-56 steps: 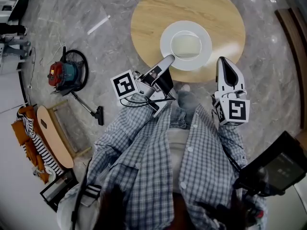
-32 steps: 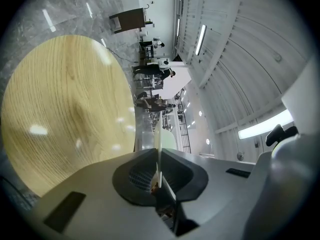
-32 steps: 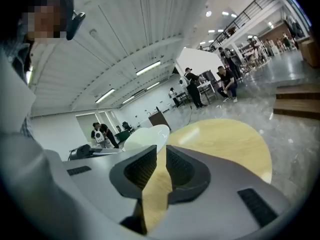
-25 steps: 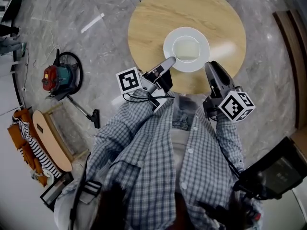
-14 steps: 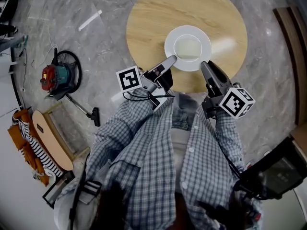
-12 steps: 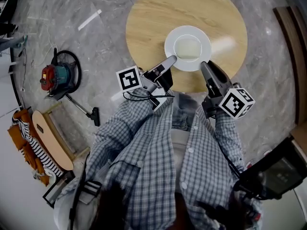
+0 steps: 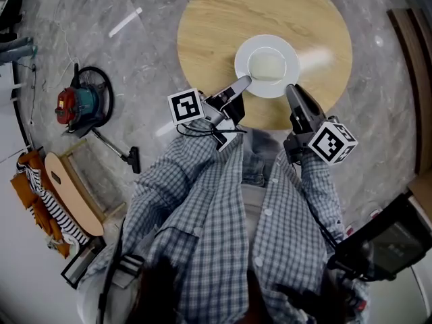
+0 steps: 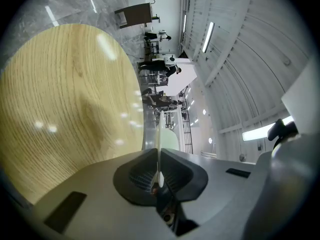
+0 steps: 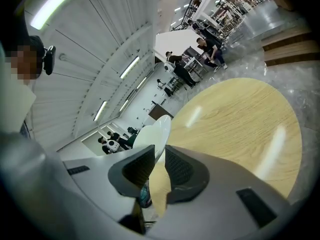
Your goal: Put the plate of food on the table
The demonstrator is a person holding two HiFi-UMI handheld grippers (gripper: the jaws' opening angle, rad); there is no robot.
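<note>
A white plate [image 7: 266, 56] with pale food in its middle lies on the round wooden table [image 7: 223, 19]. My left gripper [image 7: 244, 81] is shut on the plate's near-left rim. In the left gripper view that rim [image 8: 159, 134] runs edge-on into the pinched jaws [image 8: 158, 156]. My right gripper [image 7: 290, 88] points at the near-right rim. Its jaws [image 9: 159, 154] are closing, and the plate's edge [image 9: 150, 134] sits at their tips with a gap still showing between the pads.
A red and teal vacuum cleaner [image 7: 77, 103] with its hose lies on the marble floor at the left. A wooden board [image 7: 67, 191] and striped cloth lie below it. A dark device [image 7: 385, 238] sits at lower right. People stand far off in the hall [image 9: 200, 49].
The right gripper has swung in from the plate's right side until its tips reach the rim. The left gripper keeps its hold, and the plate has barely shifted.
</note>
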